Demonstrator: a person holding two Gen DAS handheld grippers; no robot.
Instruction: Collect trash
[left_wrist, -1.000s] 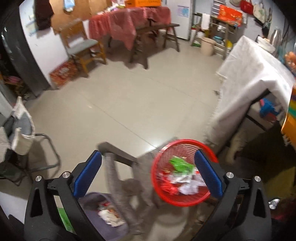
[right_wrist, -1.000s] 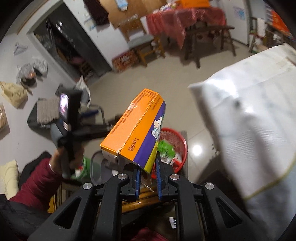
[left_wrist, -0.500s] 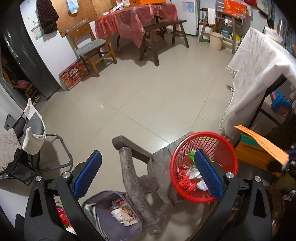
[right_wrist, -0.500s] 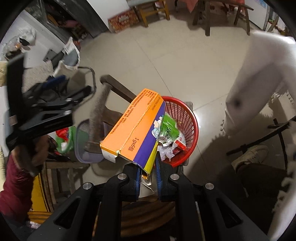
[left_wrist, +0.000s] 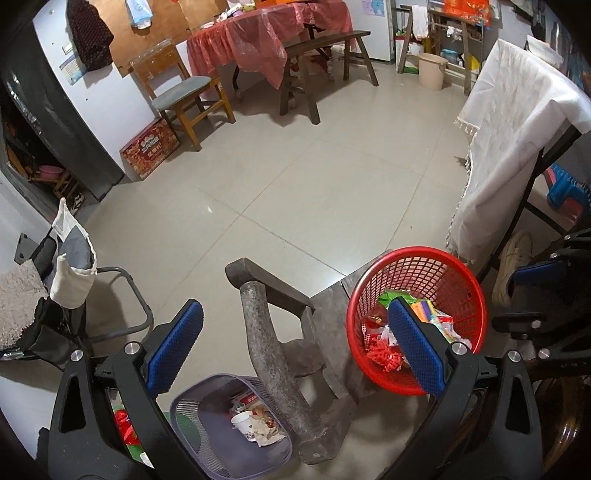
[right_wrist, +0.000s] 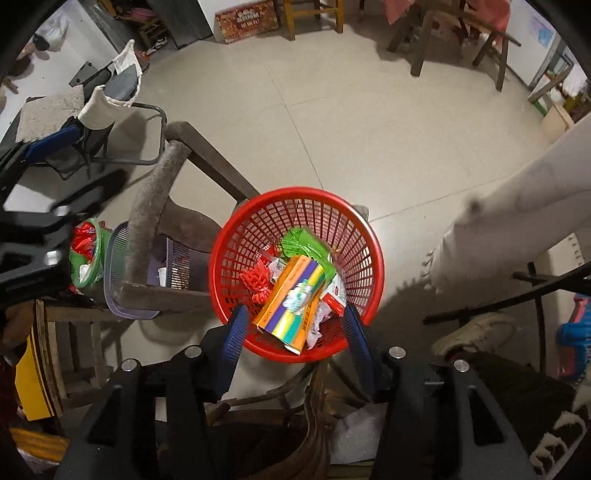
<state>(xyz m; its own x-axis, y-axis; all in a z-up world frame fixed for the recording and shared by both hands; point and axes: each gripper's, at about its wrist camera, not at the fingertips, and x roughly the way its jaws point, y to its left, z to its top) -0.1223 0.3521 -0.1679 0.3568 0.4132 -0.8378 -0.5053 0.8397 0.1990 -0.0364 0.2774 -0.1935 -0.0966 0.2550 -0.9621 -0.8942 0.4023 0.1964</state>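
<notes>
Below my right gripper's blue ribbed finger pads, centre frame, a red plastic lattice basket holds an orange cardboard box banded purple, yellow and green, beside a green wrapper and red shreds. Left of centre sits a lavender mesh bin; a pink-red plastic tablecloth drapes upper centre in my left view.

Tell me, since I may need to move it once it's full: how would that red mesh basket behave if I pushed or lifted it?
The red basket looks like thin, open-lattice plastic, so probably light and slightly flexible. It holds only a carton and wrappers, so likely little added weight. Its wide rim suggests it might tip if pushed high.
</notes>
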